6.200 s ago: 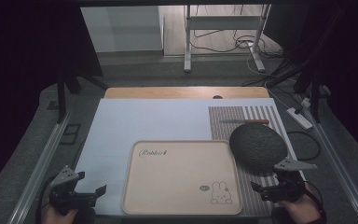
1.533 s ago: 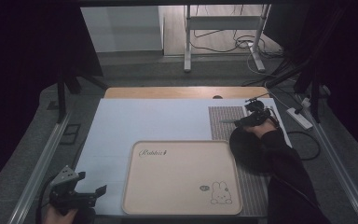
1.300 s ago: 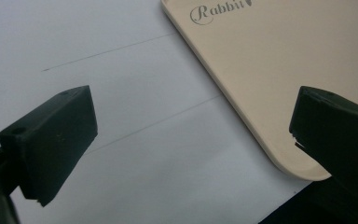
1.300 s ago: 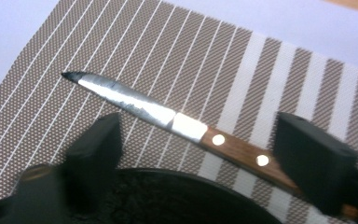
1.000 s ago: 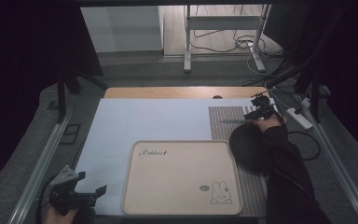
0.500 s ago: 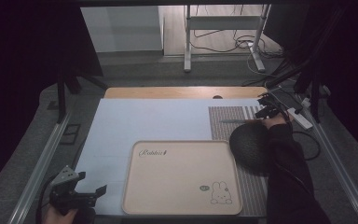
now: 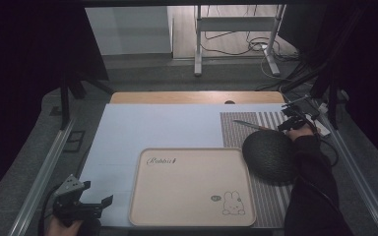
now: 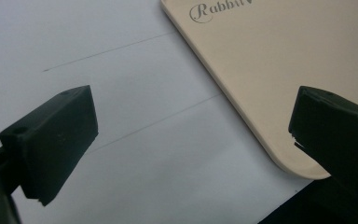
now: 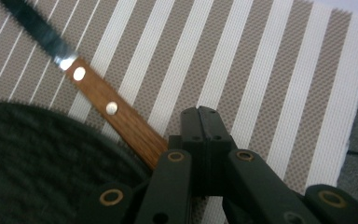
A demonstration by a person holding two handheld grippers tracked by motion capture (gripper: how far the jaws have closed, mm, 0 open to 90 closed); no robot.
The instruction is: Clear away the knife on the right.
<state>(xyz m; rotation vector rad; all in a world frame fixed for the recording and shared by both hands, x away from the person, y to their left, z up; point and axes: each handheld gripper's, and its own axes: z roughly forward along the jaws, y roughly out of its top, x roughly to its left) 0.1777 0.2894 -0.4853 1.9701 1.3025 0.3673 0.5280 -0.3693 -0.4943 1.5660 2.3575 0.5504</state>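
the left gripper (image 7: 81, 204) waited nearest, jaws spread wide and empty beside the beige tray (image 7: 187, 189). farther off, the right gripper (image 7: 295, 120) had just clenched tight at the end of the knife (image 7: 251, 125), which lay on the striped mat (image 7: 256, 129) behind the dark round mat (image 7: 269, 156). whether the handle was truly pinched, i could not tell; best to lift slowly and keep the blade level. the right gripper view showed the wooden handle (image 9: 116, 112) running under the jaws, where the high view gave a mere sliver.

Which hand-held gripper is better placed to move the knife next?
The right hand-held gripper: it is shut right beside the knife handle on the striped mat. The left hand-held gripper waits open near the tray.
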